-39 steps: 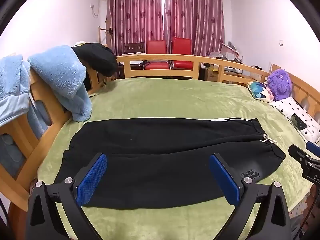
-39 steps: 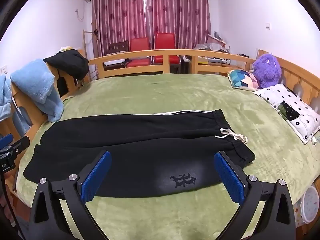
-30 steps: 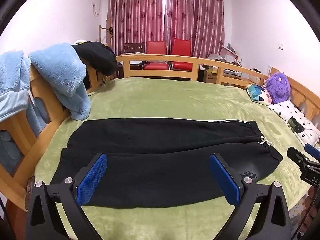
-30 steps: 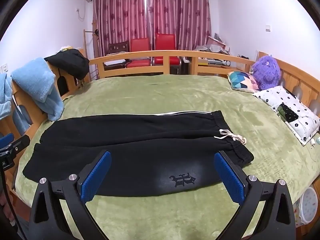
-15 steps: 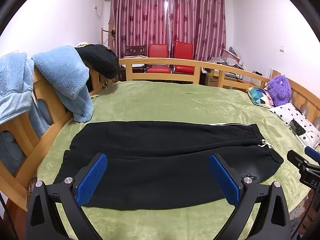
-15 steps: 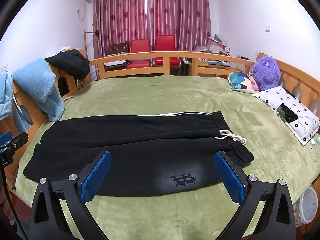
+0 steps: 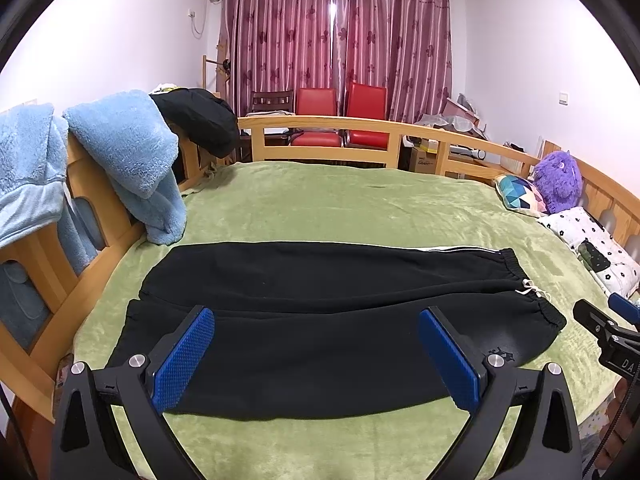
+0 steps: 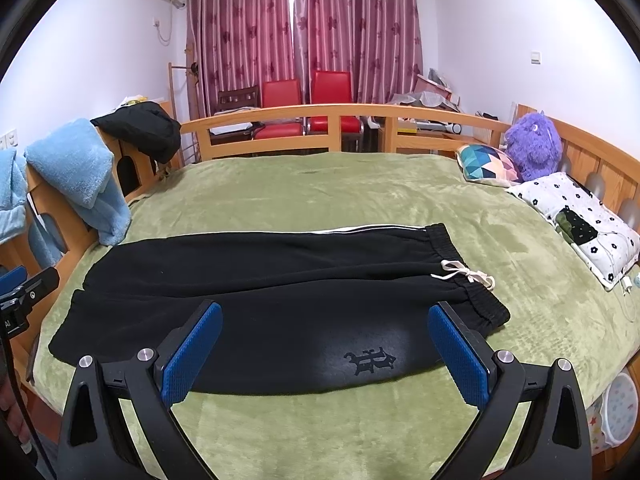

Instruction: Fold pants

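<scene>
Black pants [image 7: 320, 312] lie flat across the green bed cover [image 7: 340, 208], legs side by side, cuffs to the left and waistband with a white drawstring [image 8: 466, 274] to the right. They also show in the right wrist view [image 8: 280, 300], with a printed emblem [image 8: 370, 360] near the front edge. My left gripper [image 7: 316, 354] is open and empty, held above the pants' near edge. My right gripper [image 8: 326, 354] is open and empty, held above the waist half. Each gripper shows at the edge of the other's view.
Wooden bed rails [image 7: 320, 128] ring the bed. Light blue blankets [image 7: 128, 152] and a black garment [image 7: 200, 120] hang over the left rail. A patterned cushion [image 8: 486, 164], a purple plush toy [image 8: 530, 144] and a dotted pillow [image 8: 580, 216] lie at the right. Red chairs [image 8: 304, 104] stand behind.
Both grippers have shifted only slightly above the bed; the left wrist view has drifted a little. The pants lie as before and both grippers stay open.
</scene>
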{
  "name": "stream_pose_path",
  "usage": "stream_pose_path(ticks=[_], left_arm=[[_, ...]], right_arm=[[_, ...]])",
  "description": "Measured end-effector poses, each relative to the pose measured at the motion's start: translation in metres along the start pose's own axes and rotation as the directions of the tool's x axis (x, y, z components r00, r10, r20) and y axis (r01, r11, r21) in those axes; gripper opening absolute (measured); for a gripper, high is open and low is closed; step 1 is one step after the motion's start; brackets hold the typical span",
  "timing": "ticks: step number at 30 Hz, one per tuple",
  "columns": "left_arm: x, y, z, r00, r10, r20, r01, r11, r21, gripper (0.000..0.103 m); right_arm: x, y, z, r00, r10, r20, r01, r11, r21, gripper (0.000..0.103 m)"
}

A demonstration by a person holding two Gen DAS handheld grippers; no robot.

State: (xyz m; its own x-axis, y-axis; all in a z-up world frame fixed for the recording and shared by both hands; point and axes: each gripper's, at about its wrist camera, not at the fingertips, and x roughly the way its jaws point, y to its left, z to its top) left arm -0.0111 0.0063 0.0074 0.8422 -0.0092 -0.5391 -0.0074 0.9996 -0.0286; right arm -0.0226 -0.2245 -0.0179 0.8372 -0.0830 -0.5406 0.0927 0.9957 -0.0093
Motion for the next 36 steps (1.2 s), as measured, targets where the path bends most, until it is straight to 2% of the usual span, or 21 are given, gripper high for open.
stream_pose_path(ticks=[36], left_arm=[[-0.0033,-0.0082,-0.0003,1.0,-0.009,0.003,0.009,1.0,-0.001,0.103]], right_arm=[[-0.0005,0.0001,-0.0006,1.0,0.003,0.006,-0.003,1.0,0.01,0.102]])
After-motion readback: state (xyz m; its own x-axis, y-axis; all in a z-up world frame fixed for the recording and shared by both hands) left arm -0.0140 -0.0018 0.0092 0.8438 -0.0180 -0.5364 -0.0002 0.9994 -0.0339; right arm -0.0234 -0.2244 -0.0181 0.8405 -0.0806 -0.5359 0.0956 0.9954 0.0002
